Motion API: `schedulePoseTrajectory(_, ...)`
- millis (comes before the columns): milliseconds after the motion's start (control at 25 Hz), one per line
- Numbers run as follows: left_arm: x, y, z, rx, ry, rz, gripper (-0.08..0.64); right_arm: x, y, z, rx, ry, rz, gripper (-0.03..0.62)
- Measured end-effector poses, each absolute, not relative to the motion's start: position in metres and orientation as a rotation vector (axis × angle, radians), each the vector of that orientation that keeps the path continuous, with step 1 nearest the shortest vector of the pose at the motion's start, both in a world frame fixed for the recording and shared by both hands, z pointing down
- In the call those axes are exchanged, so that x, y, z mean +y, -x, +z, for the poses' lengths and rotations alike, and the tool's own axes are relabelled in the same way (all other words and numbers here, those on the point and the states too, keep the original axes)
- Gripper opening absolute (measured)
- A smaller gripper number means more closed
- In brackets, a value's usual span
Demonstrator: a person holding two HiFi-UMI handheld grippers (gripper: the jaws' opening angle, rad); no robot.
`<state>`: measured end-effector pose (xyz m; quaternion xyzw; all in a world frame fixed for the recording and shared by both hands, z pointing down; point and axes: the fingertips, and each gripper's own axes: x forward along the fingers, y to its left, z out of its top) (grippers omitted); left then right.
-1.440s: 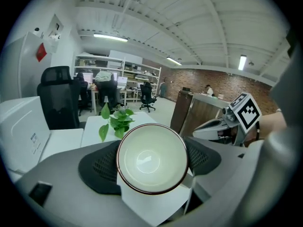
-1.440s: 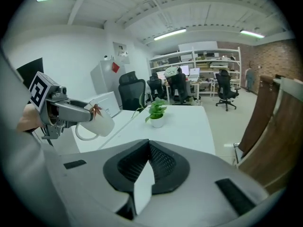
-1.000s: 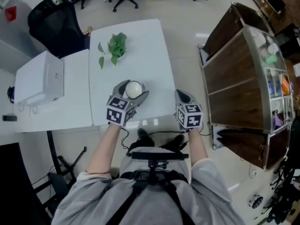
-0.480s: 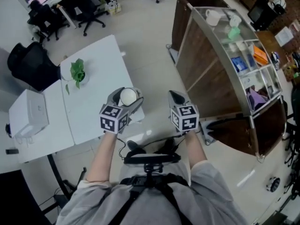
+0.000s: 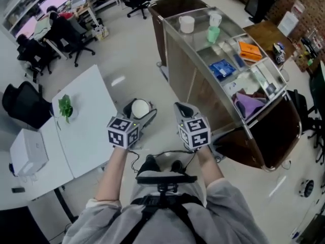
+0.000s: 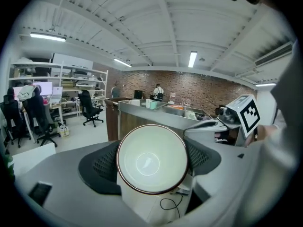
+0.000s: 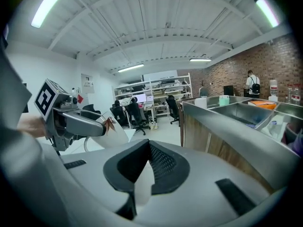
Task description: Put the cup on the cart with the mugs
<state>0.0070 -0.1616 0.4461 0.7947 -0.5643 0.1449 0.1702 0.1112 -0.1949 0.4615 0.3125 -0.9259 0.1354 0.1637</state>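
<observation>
Cup (image 6: 151, 160) upright; mouth upward

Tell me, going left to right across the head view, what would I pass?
White box → leafy plant → white cup in the left claw → right claw → purple cloth on the cart.

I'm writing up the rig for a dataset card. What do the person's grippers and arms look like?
Both the left gripper and right gripper are grey, with black mesh-textured pads. Each carries a white cube printed with black square markers. The person wears grey short sleeves and a black harness.
</observation>
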Motion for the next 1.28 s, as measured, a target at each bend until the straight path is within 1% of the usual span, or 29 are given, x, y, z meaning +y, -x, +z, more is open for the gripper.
schedulePoseTrajectory(240, -0.215, -0.042, 0.429, -1.499, -2.355, 0.432, 0.41, -0.236, -0.134, 0.445, -2.637, -0.971, 0.358, 0.008)
schedulePoseTrajectory(560, -0.306, -0.056, 0.393, -1.36, -2.525, 0.435, 0.41, -0.304, -0.14, 0.405, -2.623, -1.137, 0.303, 0.008)
schedulePoseTrajectory(960, -0.434, -0.066, 0.336, -1.139, -2.754, 0.567, 0.41, -0.421, -0.138, 0.354, -2.558, -1.4, 0.176, 0.008)
schedulePoseTrajectory(1280, -0.518, -0.097, 0.323, -0.961, -2.778, 0.668, 0.41, -0.502, -0.158, 0.34, -2.477, -1.509, 0.172, 0.008)
